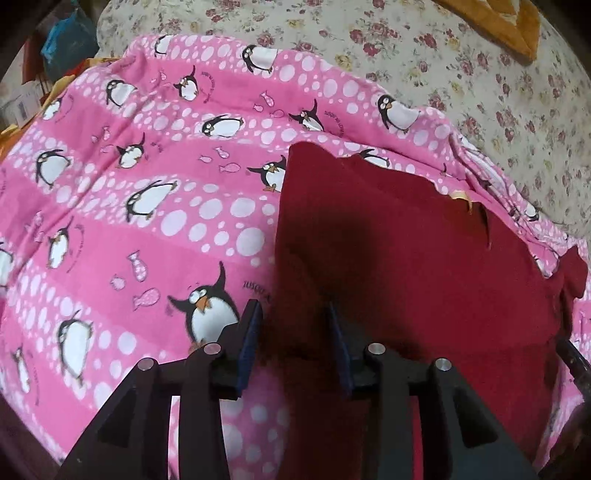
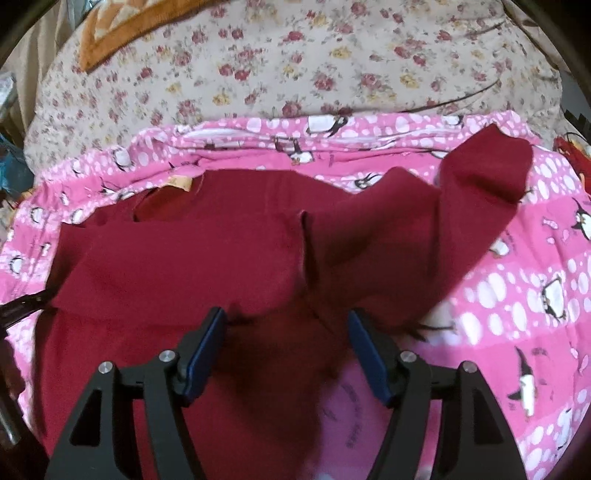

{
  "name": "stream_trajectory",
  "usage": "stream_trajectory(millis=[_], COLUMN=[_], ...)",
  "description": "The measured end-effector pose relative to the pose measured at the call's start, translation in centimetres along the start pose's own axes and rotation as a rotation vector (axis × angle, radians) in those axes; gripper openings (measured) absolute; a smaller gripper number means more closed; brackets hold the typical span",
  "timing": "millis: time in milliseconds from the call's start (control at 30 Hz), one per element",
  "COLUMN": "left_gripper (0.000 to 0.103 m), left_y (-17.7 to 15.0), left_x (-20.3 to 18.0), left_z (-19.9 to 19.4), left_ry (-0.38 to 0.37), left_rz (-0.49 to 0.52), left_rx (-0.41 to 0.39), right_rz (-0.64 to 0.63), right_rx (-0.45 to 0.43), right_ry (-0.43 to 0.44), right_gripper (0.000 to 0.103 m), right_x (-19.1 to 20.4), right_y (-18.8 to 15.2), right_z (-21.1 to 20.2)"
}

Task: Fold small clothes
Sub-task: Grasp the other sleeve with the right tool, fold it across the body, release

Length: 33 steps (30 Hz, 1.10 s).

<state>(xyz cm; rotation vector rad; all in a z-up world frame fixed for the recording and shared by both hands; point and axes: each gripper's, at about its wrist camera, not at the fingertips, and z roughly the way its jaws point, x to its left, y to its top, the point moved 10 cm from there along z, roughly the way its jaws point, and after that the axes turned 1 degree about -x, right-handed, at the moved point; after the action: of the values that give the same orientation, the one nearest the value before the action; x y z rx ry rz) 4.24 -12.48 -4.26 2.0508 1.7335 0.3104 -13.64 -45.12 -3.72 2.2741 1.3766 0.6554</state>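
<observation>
A dark red garment (image 1: 406, 258) lies spread on a pink penguin-print cloth (image 1: 147, 184). Its neckline with a tan label (image 2: 181, 182) points to the far side. One sleeve (image 2: 487, 173) stretches out to the far right in the right wrist view. My left gripper (image 1: 293, 317) hovers over the garment's left edge, jaws a little apart, pads not pressing on the fabric. My right gripper (image 2: 286, 325) stands wide open above the red garment (image 2: 184, 258), over a vertical fold line, holding nothing.
The pink cloth (image 2: 517, 277) lies on a bed with a floral sheet (image 1: 480, 74) (image 2: 295, 74). An orange blanket (image 1: 509, 22) (image 2: 122, 33) sits at the far side. Clutter with a blue bag (image 1: 66, 40) lies beyond the bed's far left edge.
</observation>
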Motion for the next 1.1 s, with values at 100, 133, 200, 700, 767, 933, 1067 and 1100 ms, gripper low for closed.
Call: stream_trajectory(millis=[100, 133, 200, 700, 767, 933, 1067, 1100], left_gripper=[0.016, 0.016, 0.016, 0.016, 0.016, 0.017, 0.017, 0.017], left_y=[-0.1, -0.1, -0.1, 0.6, 0.9, 1.1, 1.2, 1.2], left_x=[0.3, 0.5, 0.9, 0.5, 0.5, 0.3, 0.2, 0.2], left_z=[-1.8, -2.2, -2.7, -0.3, -0.1, 0.4, 0.7, 0.7], left_ry=[-0.02, -0.02, -0.024, 0.055, 0.057, 0.065, 0.071, 0.071], left_rz=[-0.029, -0.042, -0.092, -0.016, -0.01, 0.002, 0.008, 0.007], left_rx=[-0.041, -0.055, -0.091, -0.165, -0.165, -0.16, -0.153, -0.154], right_rz=[0.031, 0.063, 0.104, 0.261, 0.27, 0.262, 0.259, 0.268], right_rx=[-0.056, -0.071, -0.07, -0.106, -0.057, -0.021, -0.031, -0.031], right_ry=[-0.05, -0.082, -0.121, -0.264, -0.314, -0.353, -0.289, -0.258], right_gripper=[0.075, 0.076, 0.076, 0.076, 0.076, 0.072, 0.012, 0.004], right_x=[-3.9, -6.1, -8.7, -16.6, -18.0, -20.1, -20.2, -20.3], right_y=[1.0, 1.6, 2.3, 13.6, 14.1, 14.3, 14.4, 14.4], right_z=[-2.1, -2.7, -3.1, 3.5, 5.6, 8.6, 8.2, 7.9])
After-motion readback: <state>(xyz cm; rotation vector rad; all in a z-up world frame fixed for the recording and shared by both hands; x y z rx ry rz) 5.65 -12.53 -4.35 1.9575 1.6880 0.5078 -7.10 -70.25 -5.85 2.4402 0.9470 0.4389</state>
